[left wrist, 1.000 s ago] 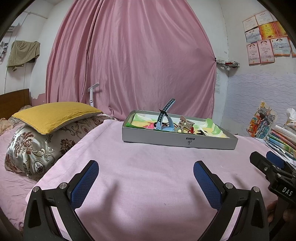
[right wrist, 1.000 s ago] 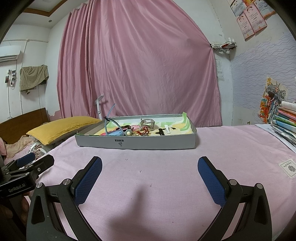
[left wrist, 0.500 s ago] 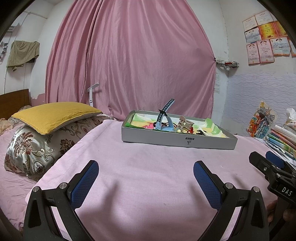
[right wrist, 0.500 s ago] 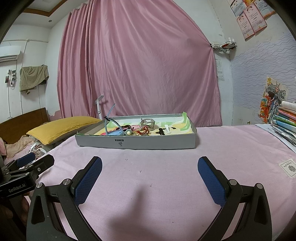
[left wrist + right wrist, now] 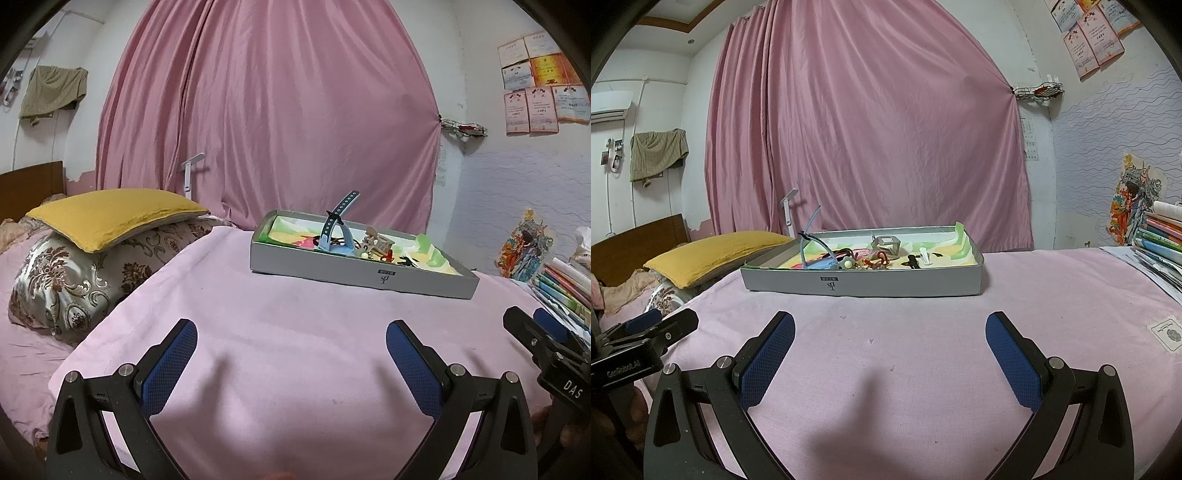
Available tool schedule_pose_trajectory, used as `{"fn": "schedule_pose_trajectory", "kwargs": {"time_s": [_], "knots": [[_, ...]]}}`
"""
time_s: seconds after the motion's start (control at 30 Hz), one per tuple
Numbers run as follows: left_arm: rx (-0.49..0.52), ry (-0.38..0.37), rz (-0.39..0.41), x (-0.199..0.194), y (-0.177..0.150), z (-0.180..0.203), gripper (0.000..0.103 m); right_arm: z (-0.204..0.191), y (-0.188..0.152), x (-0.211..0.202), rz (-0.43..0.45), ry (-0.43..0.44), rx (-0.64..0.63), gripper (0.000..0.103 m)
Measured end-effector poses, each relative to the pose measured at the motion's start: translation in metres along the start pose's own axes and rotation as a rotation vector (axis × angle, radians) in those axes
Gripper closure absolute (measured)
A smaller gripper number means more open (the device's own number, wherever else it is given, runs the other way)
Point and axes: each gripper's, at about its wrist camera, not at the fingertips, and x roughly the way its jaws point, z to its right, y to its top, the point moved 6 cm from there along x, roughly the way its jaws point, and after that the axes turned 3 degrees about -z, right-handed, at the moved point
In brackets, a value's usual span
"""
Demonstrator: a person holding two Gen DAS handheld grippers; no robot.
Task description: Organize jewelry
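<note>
A shallow grey box (image 5: 362, 275) (image 5: 864, 286) sits on the pink bed, holding a jumble of jewelry: a blue watch strap (image 5: 334, 230) (image 5: 809, 240) standing up, red cord pieces (image 5: 877, 262), a pale bead (image 5: 847, 263), a small metal-frame piece (image 5: 886, 245) and black clips (image 5: 910, 263). My left gripper (image 5: 291, 349) is open and empty, low over the bed in front of the box. My right gripper (image 5: 890, 341) is open and empty, also short of the box. Each gripper shows at the edge of the other's view.
A yellow pillow (image 5: 110, 214) on a patterned pillow (image 5: 81, 277) lies left. Stacked books (image 5: 1160, 240) and papers stand right. A pink curtain (image 5: 868, 129) hangs behind the box. A white card (image 5: 1167, 332) lies on the bed at right.
</note>
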Motion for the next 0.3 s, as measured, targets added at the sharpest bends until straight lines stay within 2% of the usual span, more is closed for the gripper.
{"fn": "schedule_pose_trajectory", "kwargs": {"time_s": [0.3], "knots": [[0.010,0.011,0.000,-0.0006,-0.0006,0.0012,0.000,0.0000,0.0006,-0.0008,0.000,-0.001,0.001,0.001]]}}
